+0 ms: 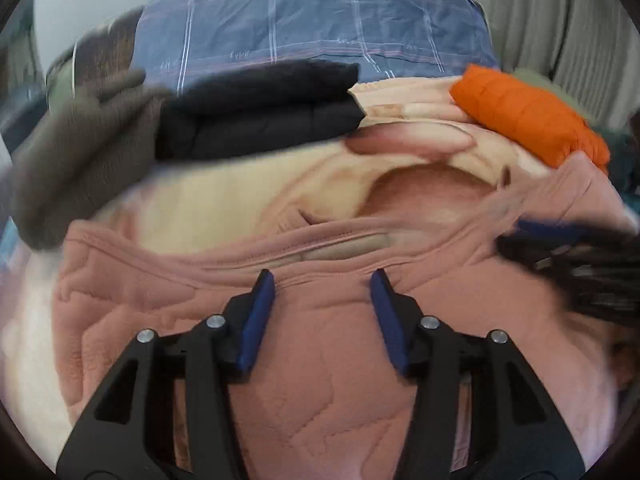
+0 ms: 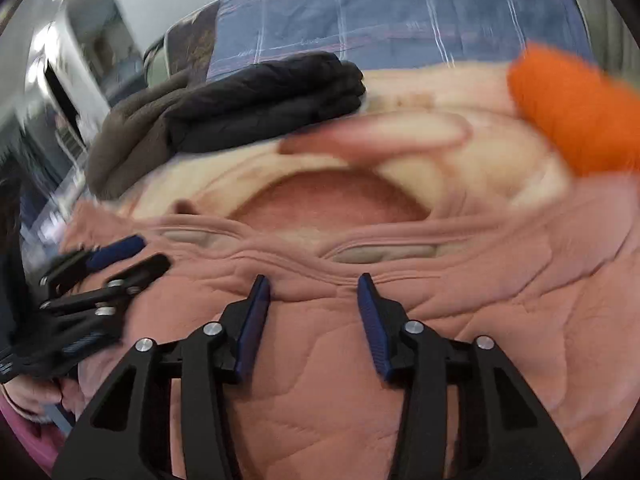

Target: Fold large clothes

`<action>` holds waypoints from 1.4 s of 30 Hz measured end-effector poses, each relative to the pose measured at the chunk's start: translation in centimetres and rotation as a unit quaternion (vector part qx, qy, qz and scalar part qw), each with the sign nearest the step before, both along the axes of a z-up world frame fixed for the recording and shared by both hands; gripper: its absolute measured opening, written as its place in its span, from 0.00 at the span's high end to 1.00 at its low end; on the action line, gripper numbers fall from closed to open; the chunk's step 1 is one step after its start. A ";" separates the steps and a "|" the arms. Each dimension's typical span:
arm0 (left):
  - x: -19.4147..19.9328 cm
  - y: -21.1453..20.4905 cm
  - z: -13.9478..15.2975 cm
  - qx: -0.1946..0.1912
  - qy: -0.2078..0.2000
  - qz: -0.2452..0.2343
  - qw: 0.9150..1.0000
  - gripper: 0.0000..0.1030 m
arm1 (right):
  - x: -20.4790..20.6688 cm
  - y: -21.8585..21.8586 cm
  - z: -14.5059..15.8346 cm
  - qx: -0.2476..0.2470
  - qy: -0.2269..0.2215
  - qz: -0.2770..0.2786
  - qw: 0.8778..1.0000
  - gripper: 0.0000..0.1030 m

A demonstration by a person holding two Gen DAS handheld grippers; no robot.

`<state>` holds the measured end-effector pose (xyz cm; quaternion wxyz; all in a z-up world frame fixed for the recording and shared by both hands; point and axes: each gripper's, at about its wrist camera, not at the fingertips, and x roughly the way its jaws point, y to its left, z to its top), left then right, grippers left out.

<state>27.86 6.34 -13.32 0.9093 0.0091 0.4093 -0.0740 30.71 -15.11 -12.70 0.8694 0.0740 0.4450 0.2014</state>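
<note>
Both sets of fingers stand open with nothing gripped — the left gripper (image 1: 322,280) and the right gripper (image 2: 313,283) hover over the pink jacket (image 1: 320,360), its seam just ahead of their tips. A shallow pinch may slip — the quilted cloth is thick.

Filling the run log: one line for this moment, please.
fold pending | left hand-held gripper open over pink jacket | right hand-held gripper open, same jacket | nothing held

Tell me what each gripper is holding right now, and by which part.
Nothing is held. The left gripper and right gripper both stand open over the pink quilted garment, near its collar seam.
</note>
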 end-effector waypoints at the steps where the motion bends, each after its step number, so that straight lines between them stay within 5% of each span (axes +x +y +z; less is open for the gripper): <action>1: -0.2 0.1 0.3 -0.004 -0.005 -0.001 1.000 0.49 | -0.1 -0.2 0.3 0.004 -0.004 -0.002 1.000 0.60; 12: -0.7 0.5 0.2 -0.013 -0.015 -0.007 1.000 0.49 | -2.1 -0.2 1.2 -0.012 -0.039 -0.012 0.999 0.60; 18: -1.1 0.7 0.4 -0.018 -0.023 -0.005 1.000 0.49 | -10.5 -5.1 5.5 -0.015 -0.071 -0.083 0.994 0.43; 21: -1.0 0.6 0.4 -0.014 -0.021 -0.005 1.000 0.49 | -12.8 -8.1 3.1 -0.113 -0.079 -0.142 0.980 0.37; 24: -0.9 0.3 0.3 -0.011 -0.019 -0.008 1.000 0.48 | -13.7 -8.6 0.0 -0.121 -0.107 -0.113 0.980 0.35; 27: -0.8 0.1 0.3 0.001 -0.017 -0.006 1.000 0.48 | -13.8 -7.0 1.0 -0.148 -0.117 -0.136 0.973 0.32; 30: -1.2 0.2 0.9 0.003 -0.021 -0.002 1.000 0.48 | -14.2 -8.0 1.7 -0.114 -0.106 -0.143 0.977 0.31; 33: -4.9 1.8 3.9 -0.035 -0.042 -0.007 0.998 0.29 | -16.8 -9.7 3.6 -0.069 -0.108 -0.154 0.980 0.31; 37: -10.5 3.6 5.4 -0.039 -0.074 -0.045 0.995 0.22 | -19.7 -10.7 3.8 -0.063 -0.107 -0.147 0.981 0.30; 40: -11.8 4.5 2.3 0.043 -0.037 -0.026 0.998 0.17 | -18.6 -10.7 0.0 -0.080 -0.042 -0.122 0.988 0.26; 41: -11.9 4.9 1.1 0.046 -0.033 -0.023 0.998 0.14 | -18.5 -10.5 -0.5 -0.088 -0.050 -0.121 0.988 0.25; 42: -12.4 5.9 0.2 0.008 -0.050 -0.022 0.998 0.14 | -18.6 -10.3 -0.2 -0.091 -0.052 -0.125 0.987 0.25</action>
